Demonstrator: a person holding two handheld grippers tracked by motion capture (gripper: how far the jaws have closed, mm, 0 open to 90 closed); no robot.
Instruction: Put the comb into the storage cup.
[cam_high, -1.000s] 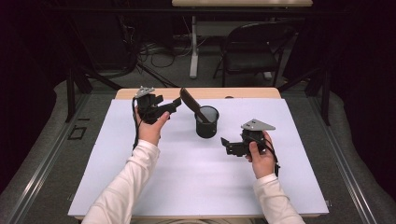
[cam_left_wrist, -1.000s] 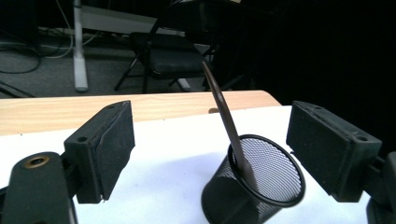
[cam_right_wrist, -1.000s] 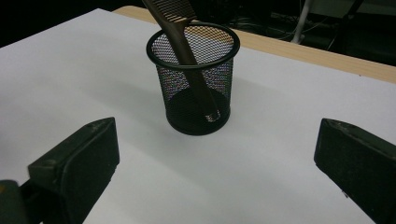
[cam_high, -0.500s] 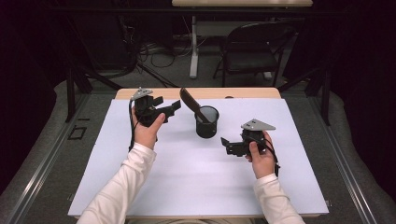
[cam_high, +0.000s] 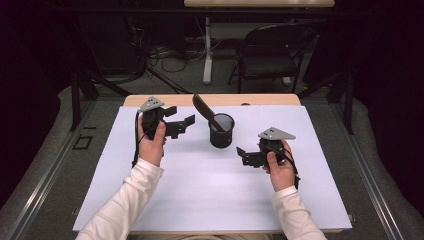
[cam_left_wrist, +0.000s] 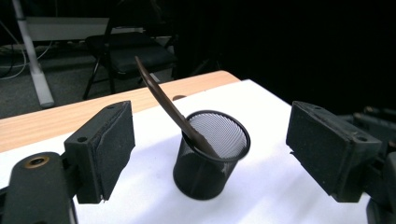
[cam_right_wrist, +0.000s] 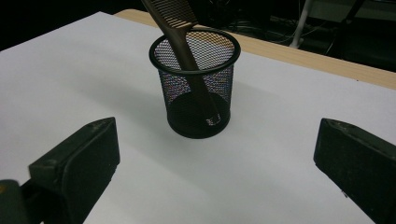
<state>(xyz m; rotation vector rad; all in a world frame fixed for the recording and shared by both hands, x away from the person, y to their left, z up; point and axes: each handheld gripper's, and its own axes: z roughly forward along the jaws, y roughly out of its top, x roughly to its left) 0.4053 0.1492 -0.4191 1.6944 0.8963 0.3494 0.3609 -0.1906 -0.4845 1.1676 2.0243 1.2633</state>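
- Fingers of the left gripper (cam_high: 186, 123) and right gripper (cam_high: 243, 155) stand wide apart, holding nothing.
- Between the grippers, the mesh cup (cam_high: 221, 131) stands upright on the white sheet (cam_high: 200, 195).
- Inside it, the brown comb (cam_high: 205, 109) leans, handle end down, toothed end slanting up toward the table's far left.
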